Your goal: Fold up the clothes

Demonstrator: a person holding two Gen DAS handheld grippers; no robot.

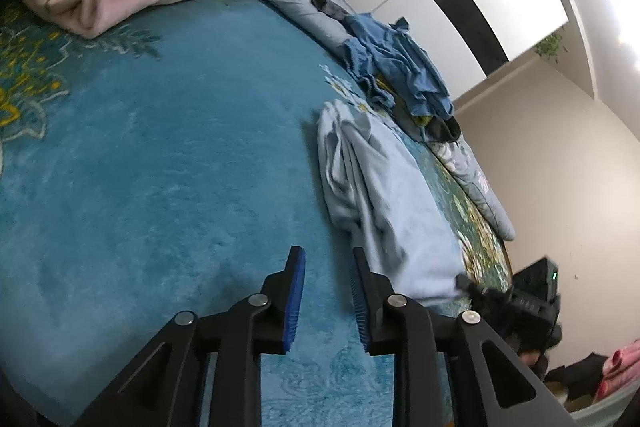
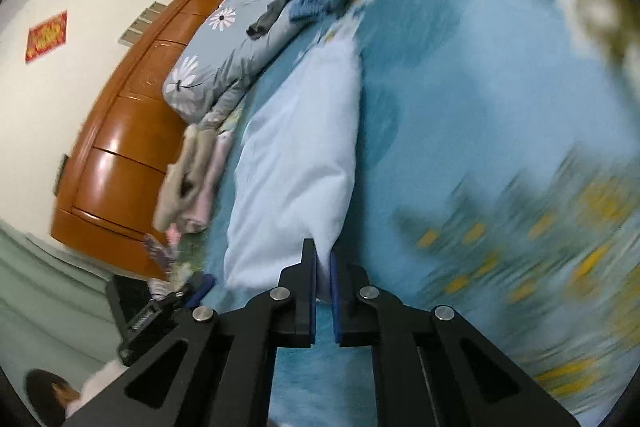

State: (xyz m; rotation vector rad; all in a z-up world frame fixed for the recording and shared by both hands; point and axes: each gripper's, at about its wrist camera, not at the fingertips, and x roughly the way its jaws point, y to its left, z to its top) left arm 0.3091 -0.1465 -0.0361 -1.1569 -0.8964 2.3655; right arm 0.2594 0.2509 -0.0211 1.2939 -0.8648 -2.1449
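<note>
Low in the right wrist frame, the right claw pinches a corner of the light blue garment, jaws nearly closed. It should pull level and slowly, keeping the fold edge straight. Bottom centre of the left view, the left claw gapes empty over the bed, angled beside the garment.

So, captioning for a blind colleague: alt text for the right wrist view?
The right claw is shut on a corner of a pale blue garment lying on a teal bedspread. Folded beige and pink clothes sit beyond it.
</note>
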